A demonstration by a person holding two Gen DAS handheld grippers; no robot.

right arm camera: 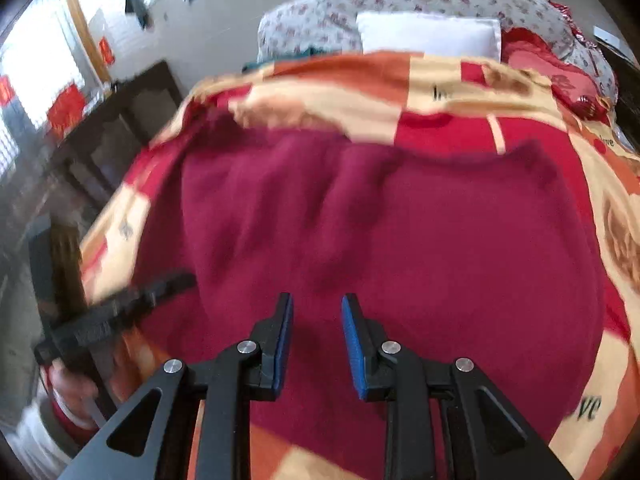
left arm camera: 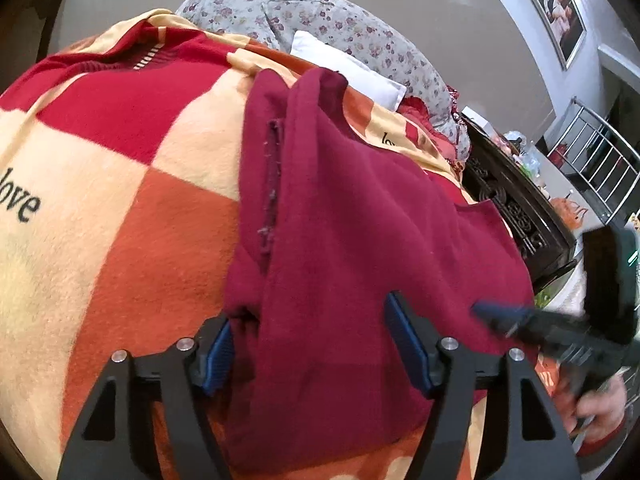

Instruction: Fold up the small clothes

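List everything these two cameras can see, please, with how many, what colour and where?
Garment: one, maroon, spread on the blanket in front of both grippers.
Blanket: one, checked red, orange and cream with "love" printed on it, covering the bed.
Pillow: one, white, at the far end of the bed.
Floral bedding: grey with small purple flowers, piled behind the pillow.
Picture frame: one, on the wall at upper right.
Dark furniture: beside the bed.
Left gripper: black with blue pads, jaws wide open over the garment's near edge.
Right gripper: black with blue pads, jaws open above the garment.
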